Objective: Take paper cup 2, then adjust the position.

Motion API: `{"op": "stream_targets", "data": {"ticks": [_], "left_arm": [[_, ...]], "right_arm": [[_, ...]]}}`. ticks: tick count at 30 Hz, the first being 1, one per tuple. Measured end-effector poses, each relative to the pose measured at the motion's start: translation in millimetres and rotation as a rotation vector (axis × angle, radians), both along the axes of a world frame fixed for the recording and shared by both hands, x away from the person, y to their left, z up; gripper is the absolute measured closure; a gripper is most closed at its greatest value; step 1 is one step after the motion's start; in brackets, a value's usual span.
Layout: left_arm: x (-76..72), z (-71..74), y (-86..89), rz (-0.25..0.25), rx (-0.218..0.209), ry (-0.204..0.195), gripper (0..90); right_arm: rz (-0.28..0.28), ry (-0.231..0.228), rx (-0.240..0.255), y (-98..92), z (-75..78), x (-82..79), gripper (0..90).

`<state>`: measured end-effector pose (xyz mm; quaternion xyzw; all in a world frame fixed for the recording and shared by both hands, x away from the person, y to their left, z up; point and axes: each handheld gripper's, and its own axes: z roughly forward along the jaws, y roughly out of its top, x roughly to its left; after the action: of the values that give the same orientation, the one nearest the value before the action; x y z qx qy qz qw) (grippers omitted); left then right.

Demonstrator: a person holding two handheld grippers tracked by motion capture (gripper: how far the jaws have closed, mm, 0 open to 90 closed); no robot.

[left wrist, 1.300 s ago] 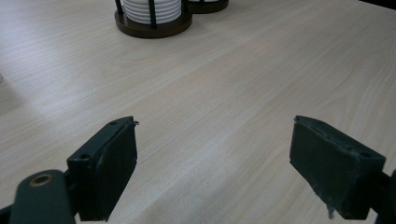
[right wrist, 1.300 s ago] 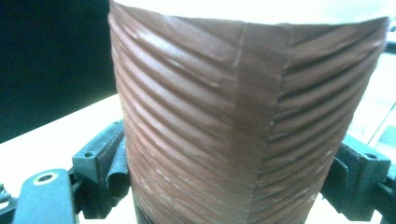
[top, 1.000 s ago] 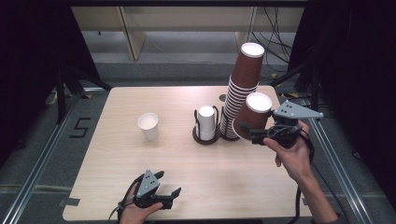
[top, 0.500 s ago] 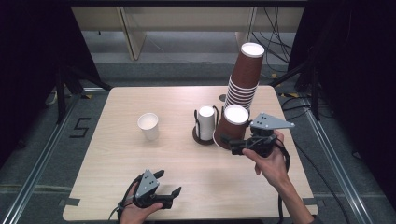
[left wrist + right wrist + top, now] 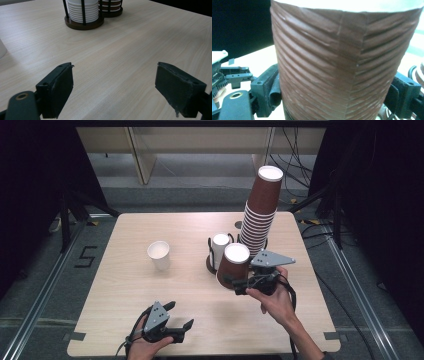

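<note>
High view: right tool (image 5: pixel 239 282) pinching brown cup (image 5: pixel 233 265); left tool (image 5: pixel 176 316) spread, idle. Lower upright onto bench (image 5: pixel 120 285), clear of rack (image 5: pixel 218 251).

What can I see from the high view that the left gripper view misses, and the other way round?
High view: the tall stack of brown ribbed paper cups, the single white paper cup, and the right gripper clamping a brown ribbed paper cup.

Left gripper view: close up, the left gripper with its black padded fingers apart and nothing between them.

Both: the pale wooden table and the black wire holder of white cups.
</note>
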<state>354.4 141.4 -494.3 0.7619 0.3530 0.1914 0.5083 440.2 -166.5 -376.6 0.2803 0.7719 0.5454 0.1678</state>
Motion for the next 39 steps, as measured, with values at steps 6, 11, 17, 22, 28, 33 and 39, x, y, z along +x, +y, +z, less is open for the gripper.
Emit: {"op": "stream_targets", "data": {"ticks": [6,11,17,22,28,33,39], "left_arm": [[0.7,0.3,0.5,-0.004,-0.015,-0.01,14.8],[0.2,1.8,0.6,0.0,-0.008,-0.009,14.8],[-0.1,1.8,1.2,-0.001,-0.026,-0.021,14.8],[-0.9,4.6,0.3,-0.003,-0.053,-0.028,14.9],[0.7,10.5,-12.1,-0.044,-0.118,-0.081,14.9],[1.2,19.0,-23.0,-0.066,-0.153,-0.122,14.8],[6.5,23.0,-31.4,-0.063,-0.159,-0.149,14.7]], "right_arm": [[0.03,0.02,-0.017,7.9,-11.5,-1.2,15.9],[0.043,0.026,-0.016,11.8,-15.4,-2.1,15.8],[0.052,0.046,-0.028,13.6,-18.5,-2.9,15.9],[0.066,0.043,-0.025,23.4,-23.4,-4.7,15.8],[0.091,0.061,-0.02,31.3,-25.1,-4.8,15.9],[0.118,0.059,-0.006,39.4,-28.1,-5.1,15.9],[0.126,0.051,-0.022,42.7,-28.1,-7.0,15.9]]}}
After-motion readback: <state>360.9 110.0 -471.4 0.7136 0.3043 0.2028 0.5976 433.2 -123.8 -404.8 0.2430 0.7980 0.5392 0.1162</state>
